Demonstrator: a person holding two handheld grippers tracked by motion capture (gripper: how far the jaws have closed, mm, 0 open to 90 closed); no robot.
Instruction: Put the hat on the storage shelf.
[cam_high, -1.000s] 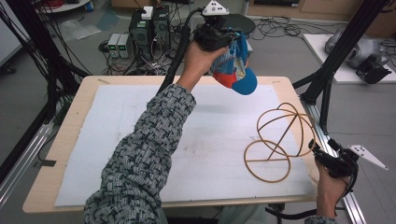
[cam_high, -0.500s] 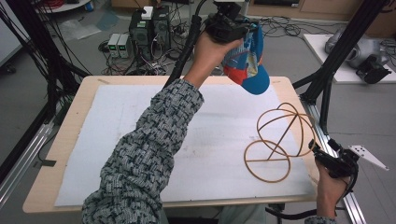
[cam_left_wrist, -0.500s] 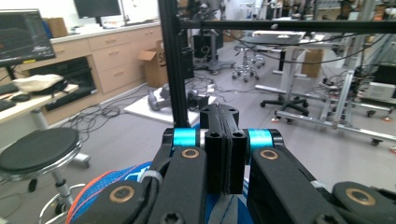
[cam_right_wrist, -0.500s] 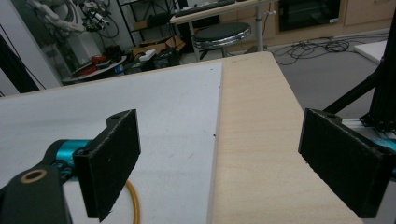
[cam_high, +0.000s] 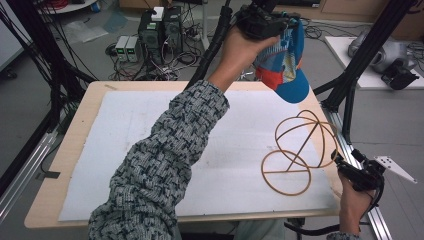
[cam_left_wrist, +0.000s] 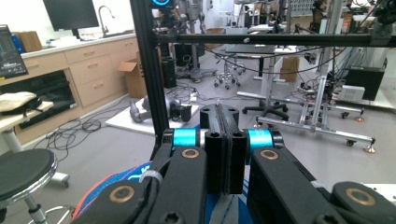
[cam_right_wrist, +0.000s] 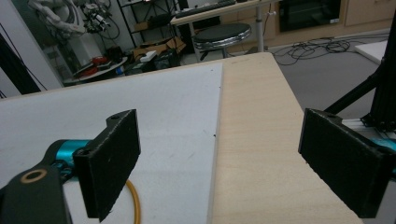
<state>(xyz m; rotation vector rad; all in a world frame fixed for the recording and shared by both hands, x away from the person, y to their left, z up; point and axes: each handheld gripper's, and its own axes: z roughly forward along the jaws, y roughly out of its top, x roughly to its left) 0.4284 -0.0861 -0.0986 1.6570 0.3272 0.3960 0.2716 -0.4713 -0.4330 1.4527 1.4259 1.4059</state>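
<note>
Blue cap (cam_high: 282, 55) pinched in left gripper (cam_high: 260, 22) beyond table's far edge (cam_high: 150, 86) (right gripper (cam_right_wrist: 219, 158) spread, idle).

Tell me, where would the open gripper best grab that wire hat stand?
Probably the upright hoop of the wire stand, coming in from the right gripper's side: the wire is thin, stands clear of the table there, and its open jaws are right beside it.

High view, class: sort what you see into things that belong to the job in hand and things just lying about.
Job in hand:
- blue and red fabric cap, clamped in the left gripper
- round-based tan wire hat stand
- right gripper, open by the stand

Lying about:
- grey computer boxes on the floor
- white foam mat on the table
</note>
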